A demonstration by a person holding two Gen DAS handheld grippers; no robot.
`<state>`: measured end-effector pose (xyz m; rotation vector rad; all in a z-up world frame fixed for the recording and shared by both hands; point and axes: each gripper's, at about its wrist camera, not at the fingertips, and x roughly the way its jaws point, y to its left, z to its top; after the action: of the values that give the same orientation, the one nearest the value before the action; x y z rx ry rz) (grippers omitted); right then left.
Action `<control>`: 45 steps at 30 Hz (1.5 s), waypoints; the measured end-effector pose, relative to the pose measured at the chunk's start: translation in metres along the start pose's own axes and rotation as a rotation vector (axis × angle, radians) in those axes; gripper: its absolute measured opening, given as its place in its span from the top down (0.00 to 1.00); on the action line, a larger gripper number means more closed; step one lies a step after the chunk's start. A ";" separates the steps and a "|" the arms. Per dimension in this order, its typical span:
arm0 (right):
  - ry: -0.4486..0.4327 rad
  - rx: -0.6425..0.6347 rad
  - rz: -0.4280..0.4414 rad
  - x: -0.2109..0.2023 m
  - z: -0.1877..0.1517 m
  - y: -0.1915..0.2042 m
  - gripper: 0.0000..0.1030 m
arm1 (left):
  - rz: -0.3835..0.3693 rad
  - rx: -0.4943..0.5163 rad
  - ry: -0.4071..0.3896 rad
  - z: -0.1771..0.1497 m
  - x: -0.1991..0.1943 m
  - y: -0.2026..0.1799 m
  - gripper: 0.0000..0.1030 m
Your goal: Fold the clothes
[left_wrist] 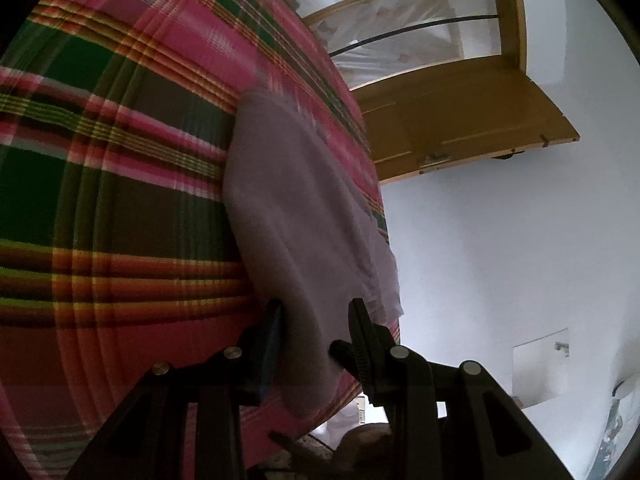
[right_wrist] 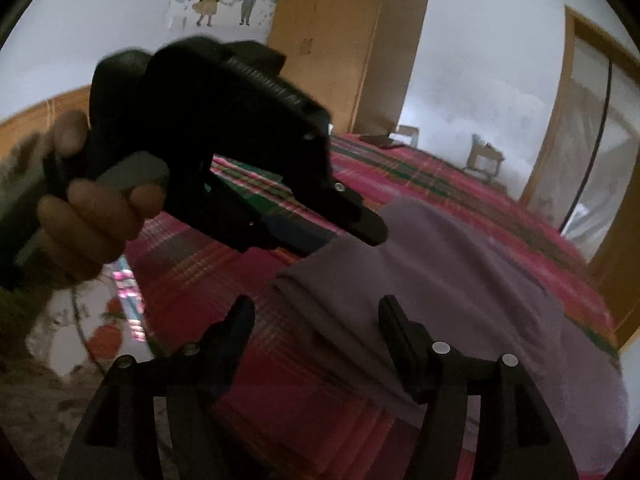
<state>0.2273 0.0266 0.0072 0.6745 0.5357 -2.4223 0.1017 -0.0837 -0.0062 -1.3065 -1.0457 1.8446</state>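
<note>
Your left gripper (left_wrist: 316, 322) fingers straddle lilac garment (left_wrist: 292, 200) edge, not clamped; garment's long axis runs ahead along bed (left_wrist: 120, 160) edge. Right gripper (right_wrist: 316, 316) fingers spread, empty, near garment's corner.

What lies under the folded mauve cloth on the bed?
The folded mauve cloth rests on a pink, green and orange plaid bedcover, which shows all around it. Whatever lies directly beneath the cloth is covered. The left gripper straddles its near edge.
</note>
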 end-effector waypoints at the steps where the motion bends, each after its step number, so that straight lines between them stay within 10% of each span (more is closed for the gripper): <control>1: 0.009 -0.010 -0.022 0.005 0.001 0.002 0.36 | -0.003 -0.002 0.002 0.001 0.001 -0.001 0.68; 9: 0.069 0.025 -0.129 0.032 0.007 -0.002 0.36 | 0.012 -0.009 0.002 0.004 -0.009 0.005 0.68; 20: 0.078 0.119 -0.123 0.032 0.008 -0.019 0.86 | 0.089 -0.013 -0.061 0.033 -0.008 0.010 0.59; 33: 0.013 0.210 -0.084 0.006 0.013 -0.030 0.89 | 0.089 -0.029 0.056 0.079 0.037 0.011 0.57; 37: 0.016 0.203 -0.095 0.006 0.015 -0.027 0.89 | 0.074 -0.022 0.048 0.091 0.044 0.011 0.84; 45: 0.014 0.185 -0.087 0.010 0.030 -0.015 0.90 | 0.037 0.036 -0.025 0.101 0.038 -0.001 0.90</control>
<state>0.2004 0.0190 0.0289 0.7592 0.3553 -2.5732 -0.0057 -0.0754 -0.0028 -1.2925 -1.0033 1.9031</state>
